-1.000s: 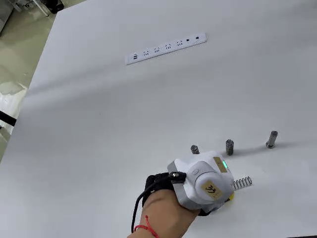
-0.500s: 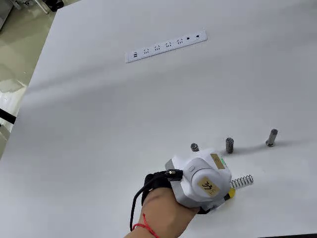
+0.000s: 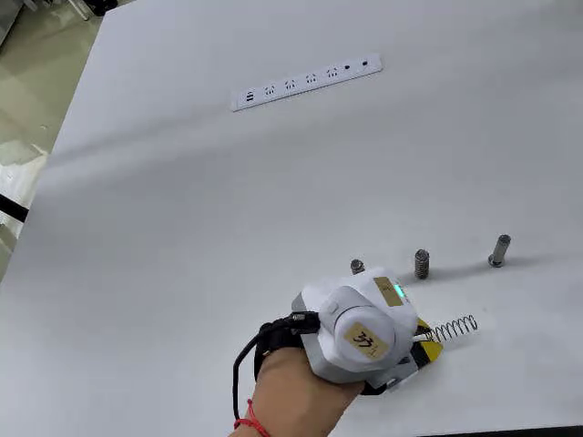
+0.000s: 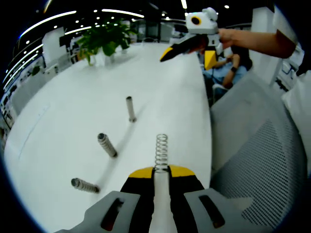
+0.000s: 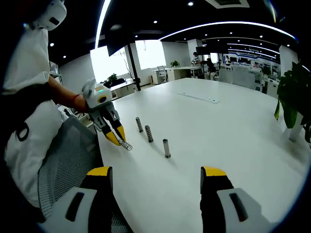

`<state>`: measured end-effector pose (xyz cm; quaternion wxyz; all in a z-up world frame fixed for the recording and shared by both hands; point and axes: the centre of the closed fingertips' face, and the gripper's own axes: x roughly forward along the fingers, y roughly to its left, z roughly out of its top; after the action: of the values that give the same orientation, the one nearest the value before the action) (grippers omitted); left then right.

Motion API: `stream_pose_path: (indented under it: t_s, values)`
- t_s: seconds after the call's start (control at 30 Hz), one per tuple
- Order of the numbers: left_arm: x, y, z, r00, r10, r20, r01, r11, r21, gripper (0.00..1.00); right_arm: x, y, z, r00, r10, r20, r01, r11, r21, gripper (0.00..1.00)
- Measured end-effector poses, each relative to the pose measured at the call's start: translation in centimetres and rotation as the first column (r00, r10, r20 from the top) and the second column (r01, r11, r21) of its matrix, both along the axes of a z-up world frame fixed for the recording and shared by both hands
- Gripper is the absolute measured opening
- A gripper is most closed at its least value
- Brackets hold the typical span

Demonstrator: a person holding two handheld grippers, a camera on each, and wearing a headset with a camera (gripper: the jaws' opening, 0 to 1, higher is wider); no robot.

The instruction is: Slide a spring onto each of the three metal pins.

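Three metal pins stand in a row on the white table [image 3: 228, 209]. The left pin [image 3: 357, 267] and the middle pin [image 3: 422, 264] each wear a spring. The right pin [image 3: 499, 250] is bare. In front of them, my left gripper [image 3: 424, 339] is shut on one end of a loose spring [image 3: 453, 327], which sticks out toward the right. In the left gripper view the spring [image 4: 161, 151] rises from the shut jaws of the left gripper [image 4: 161, 171], short of the bare pin [image 4: 130, 108]. My right gripper [image 5: 157, 174] is open and empty, off past the bare pin [image 5: 166, 148].
A white power strip [image 3: 306, 83] lies at the far side of the table. The table's near edge [image 3: 510, 430] runs just below the left gripper. A mesh chair [image 4: 257, 160] stands beside the table. Other people sit at a far table [image 5: 209, 63].
The left gripper has turned a little in the hand and its body has shifted left. The held spring's free end now reaches slightly farther right and up. The pins stand as before.
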<state>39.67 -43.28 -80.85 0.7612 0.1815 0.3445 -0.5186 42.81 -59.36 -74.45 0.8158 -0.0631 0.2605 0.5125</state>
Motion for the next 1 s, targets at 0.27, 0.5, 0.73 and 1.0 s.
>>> stream_pose_path:
  t_s: [0.27,0.5,0.73,1.0]
  values:
    - [0.9,-0.9,4.0,0.998,0.054,0.031,-0.049,0.989,-0.139,0.10,0.5,2.5,2.5,1.000,-0.010,0.001,0.010,0.995,0.096,0.70]
    - [1.8,-2.0,8.0,0.993,0.103,0.052,-0.084,0.953,-0.292,0.10,1.0,6.2,5.5,0.993,-0.063,-0.097,0.089,0.951,0.297,0.57]
    - [2.4,-2.3,10.6,0.989,0.136,0.064,-0.102,0.919,-0.381,0.10,1.7,8.4,6.8,0.981,-0.091,-0.170,0.156,0.895,0.419,0.38]
    - [2.7,-2.4,12.2,0.985,0.160,0.065,-0.115,0.886,-0.449,0.10,1.5,10.3,7.5,0.973,-0.059,-0.224,0.164,0.860,0.484,0.30]
